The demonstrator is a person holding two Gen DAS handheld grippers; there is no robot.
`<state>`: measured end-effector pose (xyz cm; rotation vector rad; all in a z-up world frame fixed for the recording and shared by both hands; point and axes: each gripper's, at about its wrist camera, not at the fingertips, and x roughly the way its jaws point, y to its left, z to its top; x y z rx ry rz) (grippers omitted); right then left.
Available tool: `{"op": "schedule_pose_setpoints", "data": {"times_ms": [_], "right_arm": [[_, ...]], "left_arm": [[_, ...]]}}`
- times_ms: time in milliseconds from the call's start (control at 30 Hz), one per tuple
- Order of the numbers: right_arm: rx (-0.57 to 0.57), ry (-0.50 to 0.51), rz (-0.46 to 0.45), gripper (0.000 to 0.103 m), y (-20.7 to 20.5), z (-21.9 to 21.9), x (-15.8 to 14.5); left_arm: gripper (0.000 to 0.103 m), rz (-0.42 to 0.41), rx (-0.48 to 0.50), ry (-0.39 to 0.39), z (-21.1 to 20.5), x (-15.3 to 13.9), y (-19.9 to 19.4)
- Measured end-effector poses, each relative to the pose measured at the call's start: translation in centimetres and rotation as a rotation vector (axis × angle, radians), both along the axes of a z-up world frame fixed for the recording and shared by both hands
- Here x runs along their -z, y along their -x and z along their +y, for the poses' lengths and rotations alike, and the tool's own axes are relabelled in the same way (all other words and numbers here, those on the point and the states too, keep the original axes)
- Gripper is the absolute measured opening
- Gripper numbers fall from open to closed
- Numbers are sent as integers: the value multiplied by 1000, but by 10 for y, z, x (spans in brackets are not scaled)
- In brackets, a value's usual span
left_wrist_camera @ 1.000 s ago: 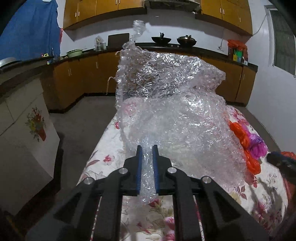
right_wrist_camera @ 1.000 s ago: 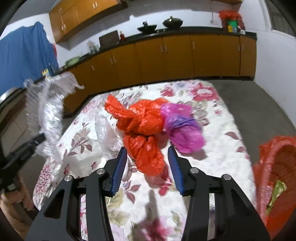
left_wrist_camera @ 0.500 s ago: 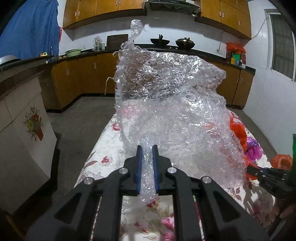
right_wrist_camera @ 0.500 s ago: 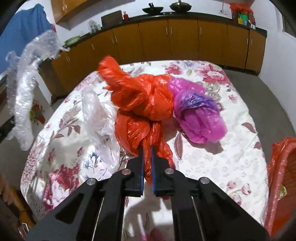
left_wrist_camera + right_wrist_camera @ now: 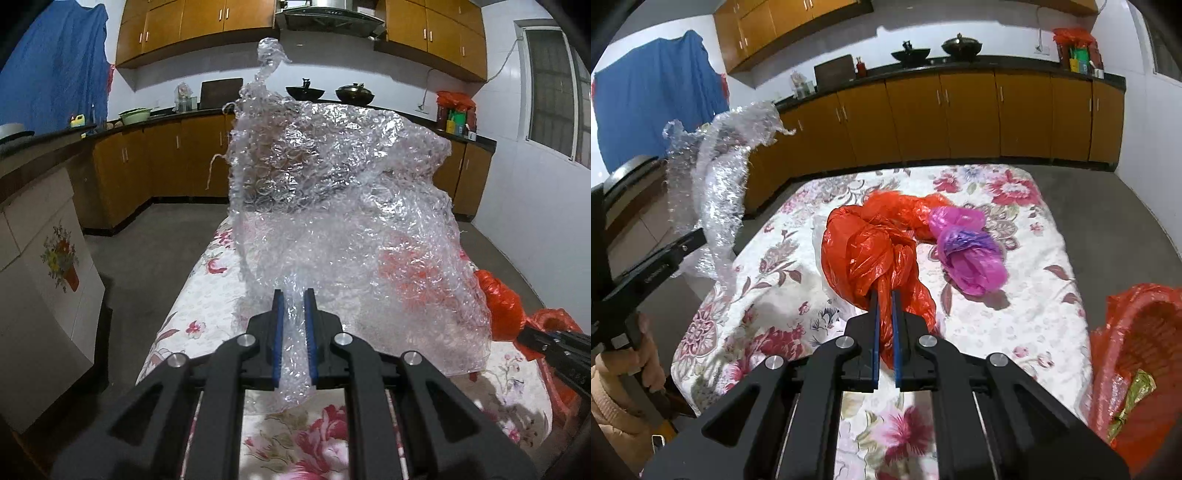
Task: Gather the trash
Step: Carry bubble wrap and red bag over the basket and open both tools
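Right gripper (image 5: 884,295) clamped on a twisted tail of the orange plastic bag (image 5: 871,251), bulk over the floral tablecloth (image 5: 1015,332). Left gripper (image 5: 293,295) pinches the bubble wrap (image 5: 343,221), held aloft. Both light, limp, slippery; grab bunched folds. Red basket (image 5: 1145,332) at right.

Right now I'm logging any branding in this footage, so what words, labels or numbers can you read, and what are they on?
None can be read for sure.
Left gripper: pale lettering along its black side, too blurred to read.
Right gripper: small marks on its black side, too small to read.
Yellow bottle on the counter: label illegible.
Packages at the counter's far end: print too small.
Box: a flower picture only, no words.
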<state>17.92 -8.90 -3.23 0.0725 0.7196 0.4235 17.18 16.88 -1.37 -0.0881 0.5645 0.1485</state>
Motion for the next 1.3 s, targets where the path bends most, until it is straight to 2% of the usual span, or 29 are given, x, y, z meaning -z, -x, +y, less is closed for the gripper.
{"op": "schedule_pose_setpoints", "data": {"times_ms": [233,500,700,933,1300], "right_arm": [[97,-1,-63,6,19,-34,-21],[279,-15,-93,6,42,-98,-32],[438,-29,-104,6,60,-152,-34],[577,-1,-125,6,84,-198,-33],[709,-13,-83,6,104,-252,-17]], "left_arm": [[12,-17,58,2,-20,-12,4],[12,-26,158,12,-62,-20,4],[12,-28,267,34,-111,-20,2],[12,-15,396,64,-176,-13,0],[12,48,575,112,-275,10,-1]]}}
